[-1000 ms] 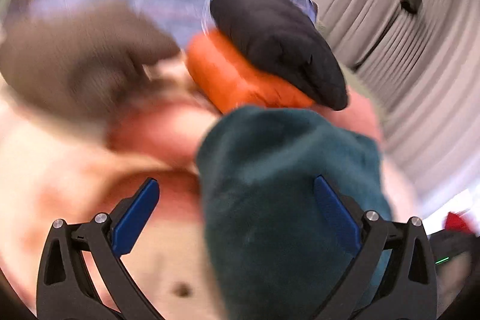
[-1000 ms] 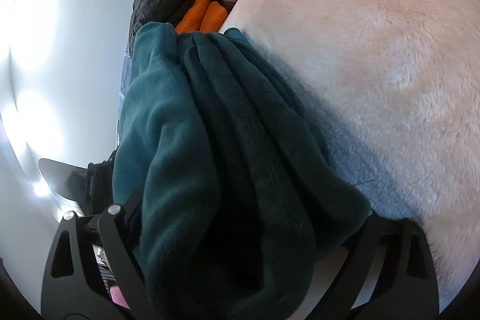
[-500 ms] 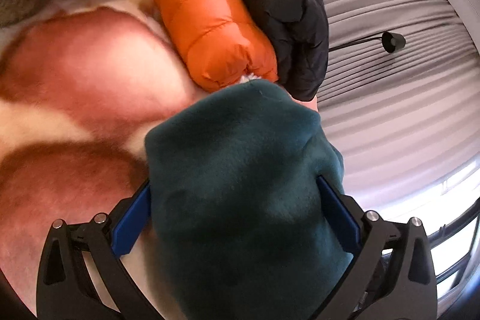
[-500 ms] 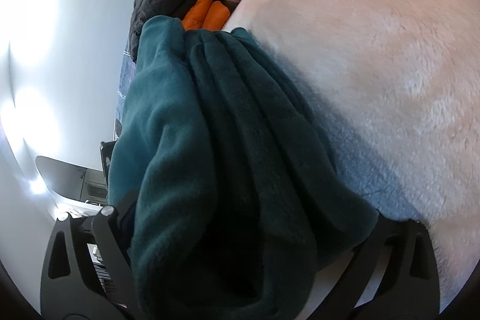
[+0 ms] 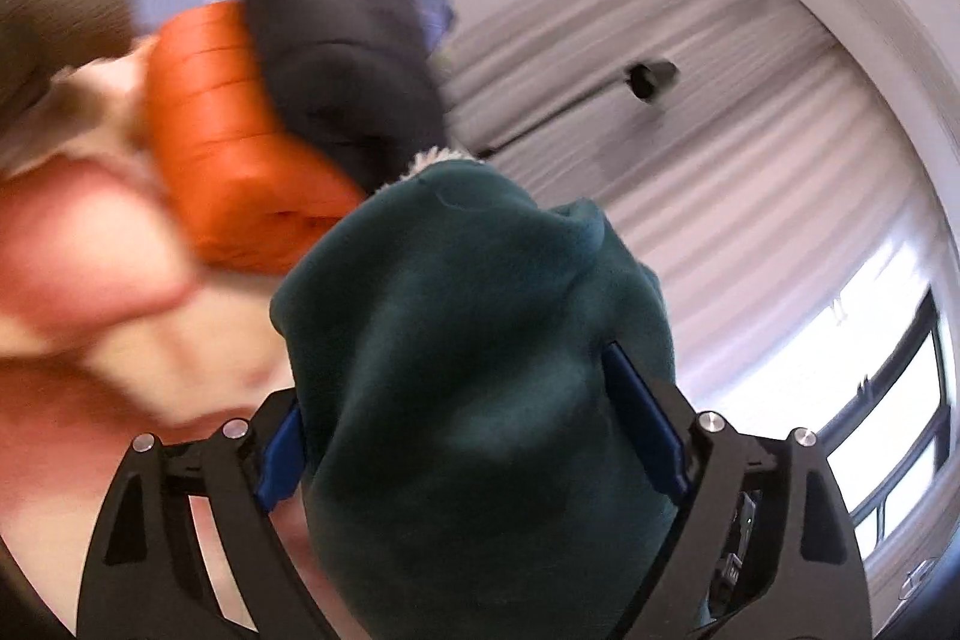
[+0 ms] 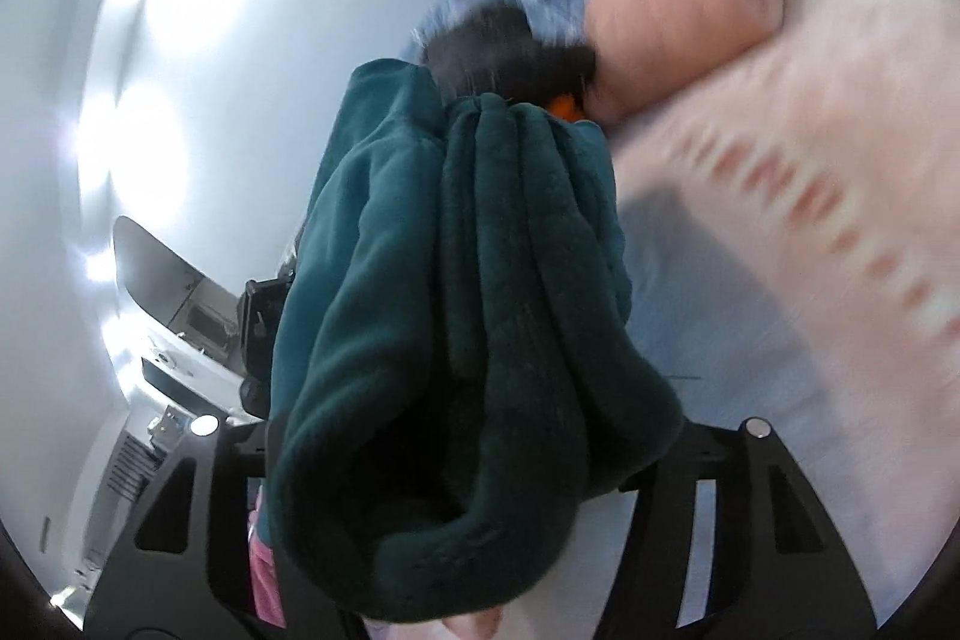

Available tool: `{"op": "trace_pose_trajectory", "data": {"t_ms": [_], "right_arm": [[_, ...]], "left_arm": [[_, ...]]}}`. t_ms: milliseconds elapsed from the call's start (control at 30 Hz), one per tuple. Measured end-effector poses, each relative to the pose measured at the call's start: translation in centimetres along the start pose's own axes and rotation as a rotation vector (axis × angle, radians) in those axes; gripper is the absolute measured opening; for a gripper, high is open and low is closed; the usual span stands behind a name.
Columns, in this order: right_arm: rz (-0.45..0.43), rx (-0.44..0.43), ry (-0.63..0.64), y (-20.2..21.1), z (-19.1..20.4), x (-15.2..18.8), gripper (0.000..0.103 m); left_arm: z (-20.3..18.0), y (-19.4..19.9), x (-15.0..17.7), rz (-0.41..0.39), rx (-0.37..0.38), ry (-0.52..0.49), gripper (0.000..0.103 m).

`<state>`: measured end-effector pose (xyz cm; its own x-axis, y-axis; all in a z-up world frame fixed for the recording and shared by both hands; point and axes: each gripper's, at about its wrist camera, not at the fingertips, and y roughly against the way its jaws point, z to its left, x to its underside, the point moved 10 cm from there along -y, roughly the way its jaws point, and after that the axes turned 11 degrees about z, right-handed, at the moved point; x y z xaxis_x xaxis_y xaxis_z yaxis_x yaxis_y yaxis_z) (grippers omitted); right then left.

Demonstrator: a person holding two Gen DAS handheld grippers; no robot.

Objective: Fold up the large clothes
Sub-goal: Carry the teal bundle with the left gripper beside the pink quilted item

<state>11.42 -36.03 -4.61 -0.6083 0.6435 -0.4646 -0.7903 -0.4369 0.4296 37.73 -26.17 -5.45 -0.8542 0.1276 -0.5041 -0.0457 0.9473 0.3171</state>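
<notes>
While both grippers clamp the folded dark-green fleece [image 5: 480, 400], the left gripper [image 5: 474, 436] and right gripper [image 6: 474, 466] hold it bunched above a pink blanket [image 6: 810, 250], just beside an orange roll [image 5: 234, 142] and black roll [image 5: 342, 58].

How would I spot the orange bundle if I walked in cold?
Find the pink blanket covering the bed. At its far end, past the dark green fleece, two puffy rolls lie touching. The orange roll is the bright one; its neighbour is black.
</notes>
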Motion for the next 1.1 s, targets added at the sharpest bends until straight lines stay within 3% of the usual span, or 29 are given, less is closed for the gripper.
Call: {"op": "trace_pose_trajectory", "data": {"t_ms": [100,267,433,467,533,600,633,667,700,867,967,1033,1100], "right_arm": [[-0.079,0.016,-0.002,5.1,-1.6,-2.6,0.059],[-0.144,0.07,-0.05,12.5,-6.5,-7.4,0.06],[-0.175,0.092,-0.144,17.6,-14.3,-12.6,0.06],[-0.18,0.098,-0.177,18.0,-16.3,-13.4,0.061],[-0.184,0.139,-0.222,18.1,-20.2,-14.3,0.064],[-0.177,0.264,-0.28,16.8,-25.0,-14.8,0.072],[-0.196,0.27,-0.292,16.2,-26.3,-14.8,0.072],[-0.24,0.254,-0.321,16.1,-27.2,-14.8,0.078],[-0.249,0.263,-0.349,15.8,-27.9,-14.6,0.088],[-0.279,0.317,-0.326,15.8,-28.3,-14.7,0.093],[-0.275,0.325,-0.346,16.7,-27.8,-14.3,0.096],[-0.279,0.367,-0.33,18.0,-27.5,-14.1,0.096],[-0.284,0.415,-0.31,19.5,-26.4,-12.7,0.096]], "left_arm": [[-5.7,-4.7,-1.1,0.048,0.014,-0.069,0.088],[-14.1,-17.1,-2.7,0.147,0.043,-0.137,0.088],[-17.5,-28.4,-3.3,0.183,0.046,-0.143,0.088],[-17.3,-30.2,-3.2,0.194,0.028,-0.141,0.088],[-15.0,-34.8,-3.1,0.226,-0.086,-0.125,0.088],[-11.2,-38.8,-1.7,0.282,-0.279,-0.134,0.088],[-10.3,-39.9,-0.9,0.311,-0.331,-0.17,0.095],[-9.8,-40.5,-0.6,0.267,-0.365,-0.22,0.102],[-9.8,-40.3,-0.7,0.233,-0.387,-0.25,0.102],[-11.3,-40.9,-2.0,0.189,-0.504,-0.378,0.102],[-11.1,-40.1,-2.0,0.188,-0.489,-0.378,0.102],[-11.0,-38.9,-2.7,0.182,-0.466,-0.331,0.102],[-11.3,-37.8,-1.3,0.19,-0.459,-0.3,0.102]]}}
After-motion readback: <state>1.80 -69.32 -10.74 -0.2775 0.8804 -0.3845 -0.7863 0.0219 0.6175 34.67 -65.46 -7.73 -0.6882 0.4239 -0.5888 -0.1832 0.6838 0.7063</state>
